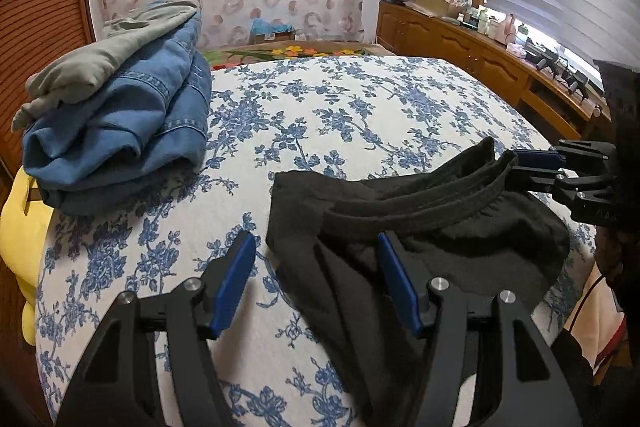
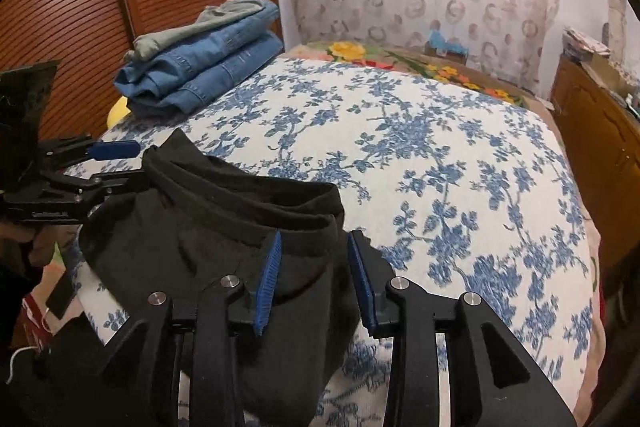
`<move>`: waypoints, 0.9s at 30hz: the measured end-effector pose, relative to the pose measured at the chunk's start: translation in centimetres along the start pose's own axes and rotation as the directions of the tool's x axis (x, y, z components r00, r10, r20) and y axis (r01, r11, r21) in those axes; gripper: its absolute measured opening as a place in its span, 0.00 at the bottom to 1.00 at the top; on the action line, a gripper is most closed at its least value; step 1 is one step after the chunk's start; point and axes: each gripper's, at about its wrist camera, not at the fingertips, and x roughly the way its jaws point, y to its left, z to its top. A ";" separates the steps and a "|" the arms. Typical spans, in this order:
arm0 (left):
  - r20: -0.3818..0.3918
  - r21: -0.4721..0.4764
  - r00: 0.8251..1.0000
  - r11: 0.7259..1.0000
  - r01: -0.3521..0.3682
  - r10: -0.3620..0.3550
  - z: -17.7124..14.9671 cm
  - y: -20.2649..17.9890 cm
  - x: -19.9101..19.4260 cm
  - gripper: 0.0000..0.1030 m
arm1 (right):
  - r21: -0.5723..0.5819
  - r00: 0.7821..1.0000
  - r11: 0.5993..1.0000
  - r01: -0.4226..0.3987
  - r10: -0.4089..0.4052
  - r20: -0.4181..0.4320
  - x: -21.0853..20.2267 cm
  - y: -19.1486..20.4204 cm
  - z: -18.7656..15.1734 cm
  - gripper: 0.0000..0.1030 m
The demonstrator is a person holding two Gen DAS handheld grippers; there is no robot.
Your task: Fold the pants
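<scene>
The right gripper (image 2: 314,279) is straddling, jaws apart, the waistband of the black pants (image 2: 208,239) lying beside the bed's (image 2: 460,155) near edge, risking the unheld fabric slipping off while the left gripper (image 1: 316,281) is gaping too.

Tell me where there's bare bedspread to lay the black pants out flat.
Free: the floral bedspread between the black pants, the dresser side and the flowered blanket at the far end. Crowded: the far corner by the louvered door with the folded jeans stack, and the near edge under both grippers.
</scene>
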 end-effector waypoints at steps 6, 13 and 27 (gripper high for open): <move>-0.002 -0.009 1.000 1.000 -0.001 0.001 0.0 0.2 0.5 0.61 | -0.022 0.998 0.999 -0.032 0.033 0.046 -0.6 0.3 1.0 0.07; -0.003 -0.011 1.000 1.000 0.006 -0.006 0.1 0.4 0.6 0.61 | 0.000 0.983 1.000 0.021 -0.021 0.180 -1.5 0.0 2.6 0.05; -0.012 -0.035 1.000 0.999 -0.005 0.004 0.9 1.6 1.6 0.61 | 0.041 0.995 0.996 0.076 -0.078 0.067 -0.9 -1.0 1.4 0.31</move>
